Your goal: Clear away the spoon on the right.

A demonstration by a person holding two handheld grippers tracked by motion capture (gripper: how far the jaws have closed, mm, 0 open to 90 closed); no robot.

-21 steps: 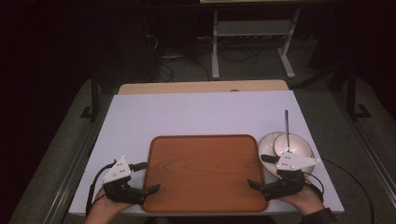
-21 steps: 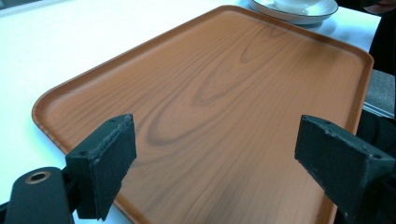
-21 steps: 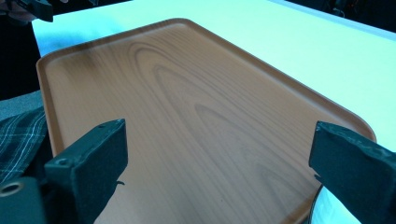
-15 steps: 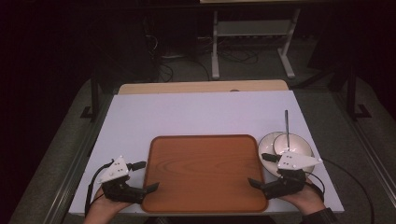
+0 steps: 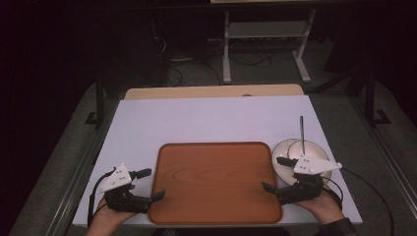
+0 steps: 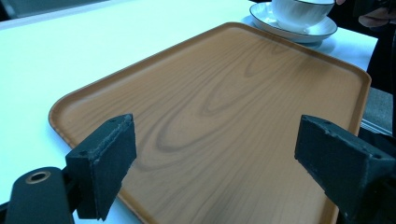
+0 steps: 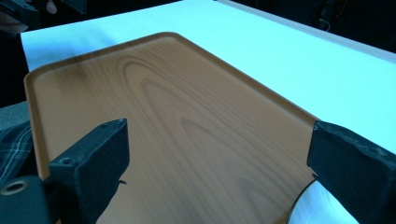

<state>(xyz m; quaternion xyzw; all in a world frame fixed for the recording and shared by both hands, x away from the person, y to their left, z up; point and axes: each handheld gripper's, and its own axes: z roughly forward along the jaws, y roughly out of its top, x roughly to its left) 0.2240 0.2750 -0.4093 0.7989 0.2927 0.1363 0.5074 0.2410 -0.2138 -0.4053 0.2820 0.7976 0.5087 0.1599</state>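
Two grippers flank the wooden tray (image 5: 216, 182), and little has changed since a moment ago: the left gripper (image 5: 145, 186) and the right gripper (image 5: 273, 174) have only crept slightly closer to its near corners. Probably the person is preparing to take the tray from both sides. Both pairs of jaws stand wide apart and hold nothing. The tray lies flat on the white table (image 5: 206, 118), with a saucer (image 5: 284, 151) and cup just beside its right edge. Both hands stay low, angled inward.
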